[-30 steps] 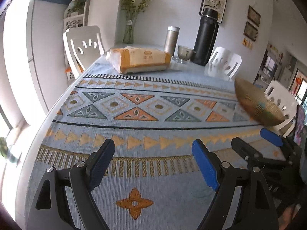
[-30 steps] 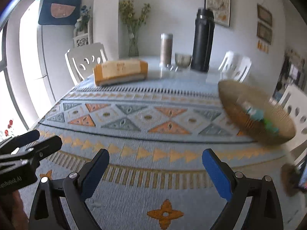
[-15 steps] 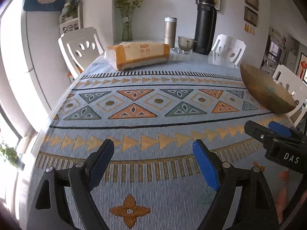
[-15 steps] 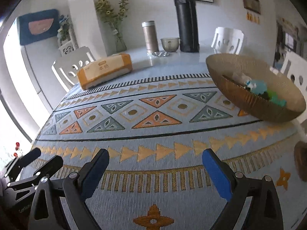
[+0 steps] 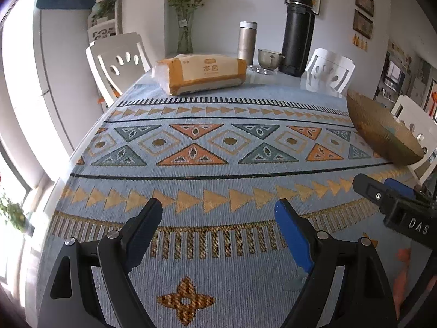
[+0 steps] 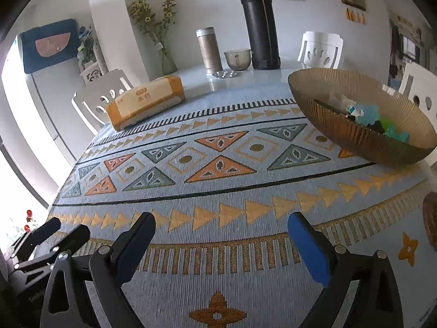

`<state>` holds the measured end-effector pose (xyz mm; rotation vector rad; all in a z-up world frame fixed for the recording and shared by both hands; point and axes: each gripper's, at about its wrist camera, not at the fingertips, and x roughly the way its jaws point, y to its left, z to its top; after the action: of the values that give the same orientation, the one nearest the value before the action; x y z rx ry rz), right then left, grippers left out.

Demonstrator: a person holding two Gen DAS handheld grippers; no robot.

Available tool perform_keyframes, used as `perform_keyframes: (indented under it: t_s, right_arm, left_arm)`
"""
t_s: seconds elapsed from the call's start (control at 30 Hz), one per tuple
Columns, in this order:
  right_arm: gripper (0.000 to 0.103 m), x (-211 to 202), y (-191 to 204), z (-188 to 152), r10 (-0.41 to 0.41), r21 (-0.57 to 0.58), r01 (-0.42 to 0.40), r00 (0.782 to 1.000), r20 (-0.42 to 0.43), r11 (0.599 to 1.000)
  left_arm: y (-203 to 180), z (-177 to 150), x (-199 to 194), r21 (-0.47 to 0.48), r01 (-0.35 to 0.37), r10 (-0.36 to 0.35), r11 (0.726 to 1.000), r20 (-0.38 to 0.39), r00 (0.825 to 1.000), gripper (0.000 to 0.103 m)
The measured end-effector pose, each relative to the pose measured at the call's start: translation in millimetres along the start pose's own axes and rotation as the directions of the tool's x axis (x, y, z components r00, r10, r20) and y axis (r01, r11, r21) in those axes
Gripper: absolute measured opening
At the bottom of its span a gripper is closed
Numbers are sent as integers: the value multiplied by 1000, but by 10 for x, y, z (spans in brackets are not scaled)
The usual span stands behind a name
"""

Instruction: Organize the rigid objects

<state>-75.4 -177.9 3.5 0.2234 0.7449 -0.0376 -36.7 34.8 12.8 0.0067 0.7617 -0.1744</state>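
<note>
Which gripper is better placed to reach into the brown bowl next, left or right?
Right, probably. The right gripper has the brown bowl close ahead on its right. For the left gripper the bowl sits far off, beyond the right one. Both jaws stand open, empty.

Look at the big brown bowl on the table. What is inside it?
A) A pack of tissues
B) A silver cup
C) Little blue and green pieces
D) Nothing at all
C: in the right wrist view, small blue and green pieces lie inside the brown bowl, while the silver cup and the tissue pack sit apart from it on the table.
</note>
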Motion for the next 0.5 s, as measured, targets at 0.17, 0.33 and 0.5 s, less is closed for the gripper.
perform_keyframes:
  t_s: [0.17,0.33,0.5]
  right_arm:
    - [97,-12,97,-17,-40,-53,41,999,16,998]
    - [97,-11,204,-36,-84,-112,87,996,29,990]
    - [97,9,271,-54,-109,-143,112,994,26,983]
  left_arm:
    - [18,2,-17,-4,10,-10,1000,10,1000,84]
    - [48,-1,-29,-13,25,-25,1000,10,1000,84]
    - [140,-1,-26,-52,32,-32,998,4,999,84]
